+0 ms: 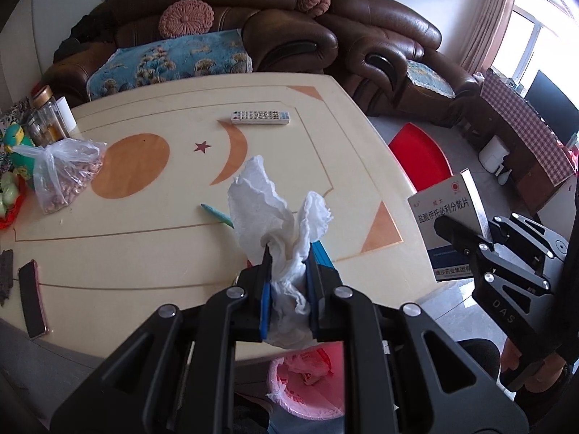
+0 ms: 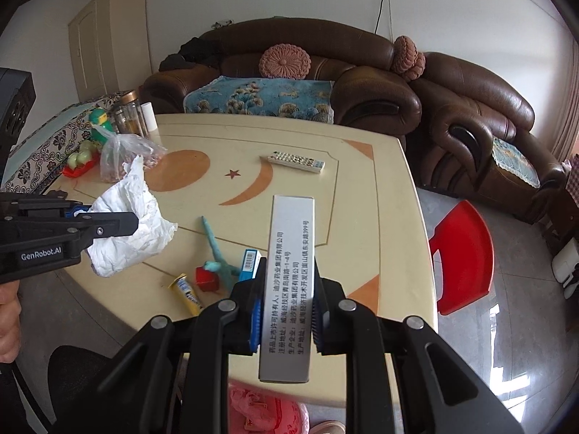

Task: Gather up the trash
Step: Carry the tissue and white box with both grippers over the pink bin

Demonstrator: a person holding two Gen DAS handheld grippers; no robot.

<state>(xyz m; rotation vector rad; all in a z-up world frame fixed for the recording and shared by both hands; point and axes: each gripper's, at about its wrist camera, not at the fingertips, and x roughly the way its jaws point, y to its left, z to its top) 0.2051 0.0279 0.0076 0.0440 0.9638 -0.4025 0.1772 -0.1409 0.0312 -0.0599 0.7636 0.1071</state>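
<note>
1. L gripper (image 1: 289, 253), lower centre of left wrist view: jaws clamped on a crumpled white tissue (image 1: 278, 213). Paper bunched between the blue pads, loose ends fanning upward, clear of the table (image 1: 325, 108).
2. R gripper (image 2: 287, 289), lower centre of right wrist view: jaws clamped on the flat sides of a white medicine box (image 2: 289, 253), printed edge facing cam. Box lifted off the tabletop, pointing toward upper frame.
3. Step in hand, by my read: both pickups done, carry phase to bin.
4. Bin (image 1: 307, 390): pink-lined, bottom centre of left view, seen through the gripper frame, below the near table edge. Some scrap inside already; contents unclear through the frame, prob. plastic wrap.
5. Next move calls for: bring each load over the bin mouth, then part the jaws. Tissue is light and may cling to pads, so a wide release helps. Box is long; tip it end-down so it doesn't bridge the rim.
6. Left on table, lower centre of right view: yellow tube (image 2: 186, 291), red block (image 2: 207, 279), small blue box (image 2: 249, 264), teal strip (image 2: 217, 249). Poss. more trash, not sure which counts.
7. Remote (image 2: 296, 161), upper centre: leave.
</note>
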